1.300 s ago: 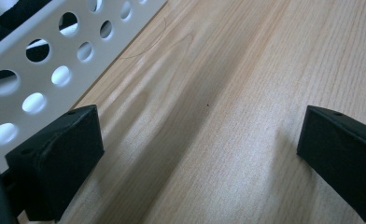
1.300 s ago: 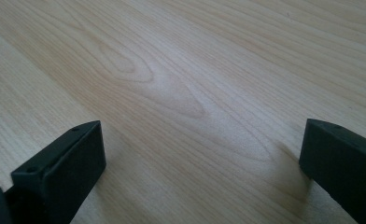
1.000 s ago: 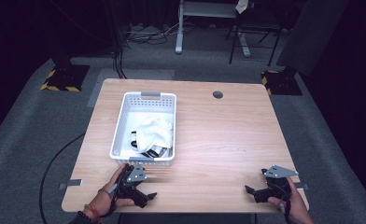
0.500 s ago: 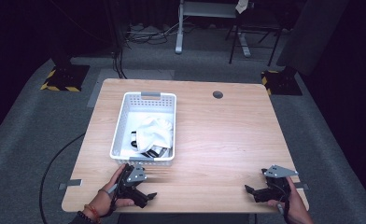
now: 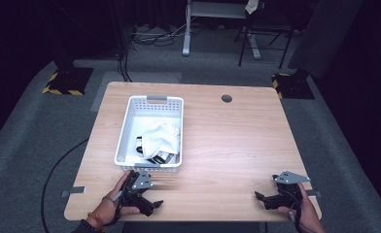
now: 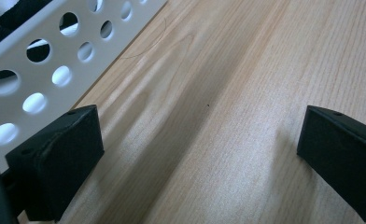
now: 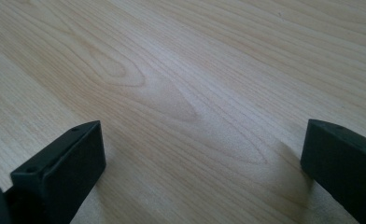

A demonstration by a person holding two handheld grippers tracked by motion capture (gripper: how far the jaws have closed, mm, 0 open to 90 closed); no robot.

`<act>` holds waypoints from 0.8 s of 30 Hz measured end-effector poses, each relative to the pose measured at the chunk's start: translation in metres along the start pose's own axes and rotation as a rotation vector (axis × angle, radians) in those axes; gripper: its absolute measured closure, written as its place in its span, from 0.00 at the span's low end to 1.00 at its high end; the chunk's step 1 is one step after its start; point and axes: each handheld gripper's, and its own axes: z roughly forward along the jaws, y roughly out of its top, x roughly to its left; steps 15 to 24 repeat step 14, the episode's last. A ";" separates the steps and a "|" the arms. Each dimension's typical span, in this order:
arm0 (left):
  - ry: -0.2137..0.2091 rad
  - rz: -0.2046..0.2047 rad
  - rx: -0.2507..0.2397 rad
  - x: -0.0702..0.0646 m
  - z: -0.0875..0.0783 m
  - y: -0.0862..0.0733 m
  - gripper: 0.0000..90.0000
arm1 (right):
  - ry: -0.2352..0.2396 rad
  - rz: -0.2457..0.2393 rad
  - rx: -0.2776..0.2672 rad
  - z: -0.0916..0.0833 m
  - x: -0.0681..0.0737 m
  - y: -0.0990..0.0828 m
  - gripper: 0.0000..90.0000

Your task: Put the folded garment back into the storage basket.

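Observation:
A white perforated basket (image 5: pixel 123 127) stands on the left half of the wooden table (image 5: pixel 237 141), holding crumpled white cloth (image 5: pixel 162 136) with something dark (image 5: pixel 141 148) under it. My left gripper (image 5: pixel 152 204) rests on the table just in front of the basket's near wall, held by a hand. In the left gripper view the left gripper (image 6: pixel 200 149) is open over bare wood, with the basket wall (image 6: pixel 41 51) close beside one jaw. My right gripper (image 5: pixel 261 198) lies near the front right corner. The right gripper (image 7: pixel 202 158) is open too, with bare wood between its jaws.
A round cable hole (image 5: pixel 226 98) sits near the table's far edge. Beyond the table are a grey desk frame (image 5: pixel 217 24), black stands with yellow-striped bases (image 5: pixel 62 80) and cables on the carpet (image 5: pixel 57 165). Bare wood spans the table's middle and right.

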 end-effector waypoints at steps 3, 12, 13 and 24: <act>0.000 -0.002 -0.001 0.000 0.000 0.000 0.00 | 0.000 0.000 0.000 0.000 0.000 0.000 0.00; 0.000 -0.002 -0.001 0.000 0.000 0.000 0.00 | -0.002 -0.002 -0.001 0.000 0.000 0.000 0.00; 0.000 -0.002 -0.001 0.000 0.000 0.000 0.00 | -0.002 -0.002 -0.001 0.000 0.000 0.000 0.00; 0.000 -0.001 -0.001 0.000 0.000 0.000 0.00 | -0.002 -0.002 -0.001 0.000 0.000 0.000 0.00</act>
